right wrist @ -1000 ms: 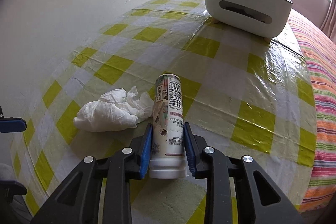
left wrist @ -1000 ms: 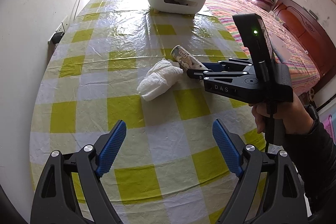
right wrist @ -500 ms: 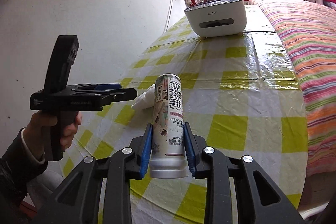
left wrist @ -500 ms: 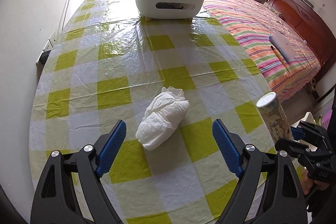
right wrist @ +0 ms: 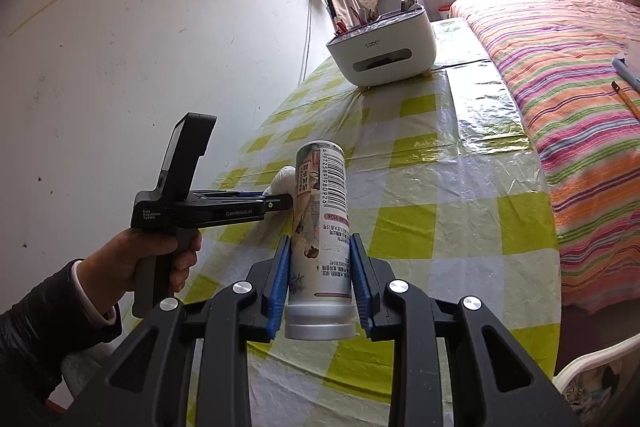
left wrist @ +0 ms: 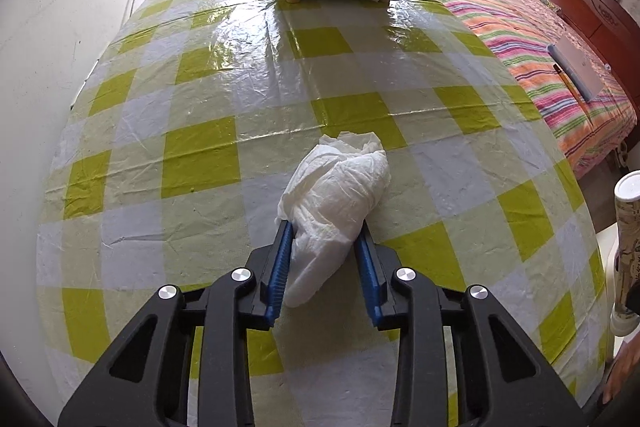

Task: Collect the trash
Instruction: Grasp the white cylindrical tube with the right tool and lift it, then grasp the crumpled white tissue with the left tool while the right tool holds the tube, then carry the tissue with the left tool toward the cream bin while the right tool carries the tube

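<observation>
Left gripper point(left wrist: 325, 259) low centre of the left wrist view, jaws closing around a crumpled white tissue point(left wrist: 336, 203); both blue pads already press its near end, the wad bulging out ahead toward mid-frame. Tissue lies on the yellow-and-white checked tablecloth point(left wrist: 200, 155). Right gripper point(right wrist: 320, 279) bottom centre of the right wrist view, pinching a printed can point(right wrist: 322, 227) at its lower body, barcode facing up, base toward the camera, lifted clear of the cloth. Same can at the right edge of the left view. White organiser box point(right wrist: 382, 55) upper centre. Striped bedspread point(right wrist: 560, 99) fills the right side.
</observation>
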### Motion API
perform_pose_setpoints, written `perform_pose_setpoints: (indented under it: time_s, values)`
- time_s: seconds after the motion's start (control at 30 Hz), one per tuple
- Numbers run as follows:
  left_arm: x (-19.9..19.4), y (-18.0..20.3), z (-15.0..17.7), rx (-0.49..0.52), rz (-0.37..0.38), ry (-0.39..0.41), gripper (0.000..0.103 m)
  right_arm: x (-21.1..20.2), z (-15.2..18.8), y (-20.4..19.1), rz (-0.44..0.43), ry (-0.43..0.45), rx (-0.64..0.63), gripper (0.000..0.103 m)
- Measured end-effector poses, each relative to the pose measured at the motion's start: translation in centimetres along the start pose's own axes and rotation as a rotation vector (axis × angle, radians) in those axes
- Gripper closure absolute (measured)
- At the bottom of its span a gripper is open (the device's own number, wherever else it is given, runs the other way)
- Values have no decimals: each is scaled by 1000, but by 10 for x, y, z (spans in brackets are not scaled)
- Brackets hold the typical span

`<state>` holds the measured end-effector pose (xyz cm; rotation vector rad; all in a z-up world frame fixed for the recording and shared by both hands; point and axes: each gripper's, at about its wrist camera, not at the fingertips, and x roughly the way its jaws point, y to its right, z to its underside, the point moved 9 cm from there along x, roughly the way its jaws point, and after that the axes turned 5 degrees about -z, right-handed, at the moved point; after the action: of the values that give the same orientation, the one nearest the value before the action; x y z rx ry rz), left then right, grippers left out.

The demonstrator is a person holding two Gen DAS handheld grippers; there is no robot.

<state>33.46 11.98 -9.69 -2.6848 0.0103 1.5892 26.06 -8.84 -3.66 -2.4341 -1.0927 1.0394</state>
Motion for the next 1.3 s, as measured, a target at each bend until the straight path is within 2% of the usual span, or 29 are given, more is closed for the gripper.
perform_pose_setpoints:
  time_s: [0.13, 0.23, 0.43, 0.73, 0.93, 1.3]
  values:
    - [-5, -7, 5, -58, 7, 1, 84, -7, 2, -1, 16, 19, -12, 75]
    - [-13, -6, 12, -57, -4, 3, 86, -13, 2, 0, 27, 38, -7, 75]
    - [-42, 9, 19, -30, -5, 41, 86, -29, 5, 3, 55, 84, 8, 75]
    - [-94, 64, 30, 47, 64, 118, 86, -51, 11, 12, 109, 157, 37, 75]
    - [-105, 89, 47, 93, 72, 120, 86, -66, 16, 16, 107, 210, 74, 75]
    - [-131, 101, 77, 42, 128, 137, 86, -91, 31, 13, 116, 272, 100, 75]
